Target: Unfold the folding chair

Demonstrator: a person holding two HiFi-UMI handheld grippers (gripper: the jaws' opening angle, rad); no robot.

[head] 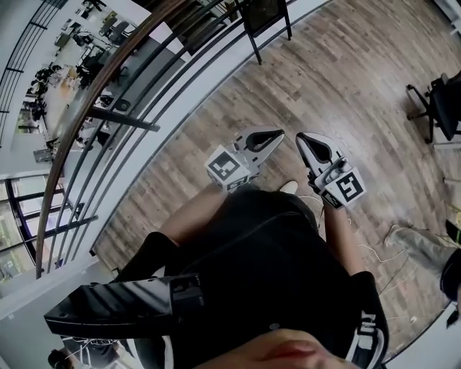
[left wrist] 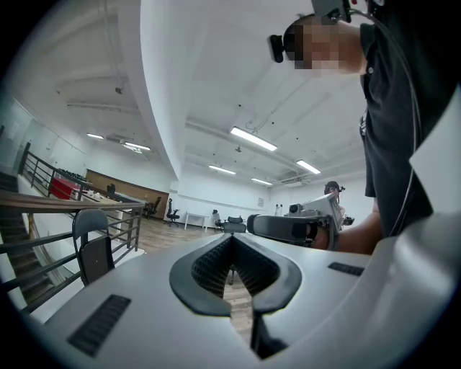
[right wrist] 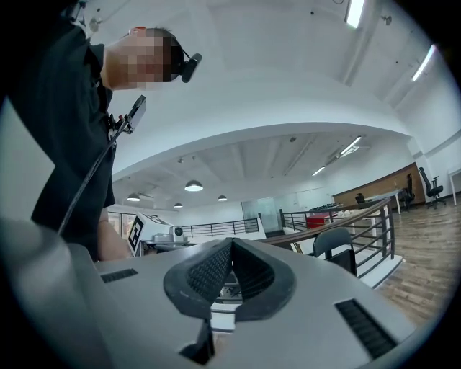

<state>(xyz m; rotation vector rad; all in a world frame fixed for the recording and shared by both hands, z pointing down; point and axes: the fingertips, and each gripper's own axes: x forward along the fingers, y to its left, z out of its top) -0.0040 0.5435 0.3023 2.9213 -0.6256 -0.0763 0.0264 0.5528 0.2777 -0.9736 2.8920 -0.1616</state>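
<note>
The dark folding chair (head: 266, 21) stands upright beside the railing, well ahead of both grippers. It also shows in the left gripper view (left wrist: 94, 249) and in the right gripper view (right wrist: 338, 249), its seat panel hanging flat against the frame. My left gripper (head: 277, 135) and right gripper (head: 302, 137) are held side by side in front of my body, pointing level, tips close together. Both are shut with nothing between the jaws, as the left gripper (left wrist: 232, 239) and right gripper (right wrist: 230, 242) show in their own views. Neither touches the chair.
A dark metal railing with a wooden handrail (head: 130, 94) curves along the left, with a lower floor beyond it. A black office chair (head: 439, 108) stands at the right edge. Thin cables (head: 374, 252) lie on the wooden floor (head: 346, 65) by my feet.
</note>
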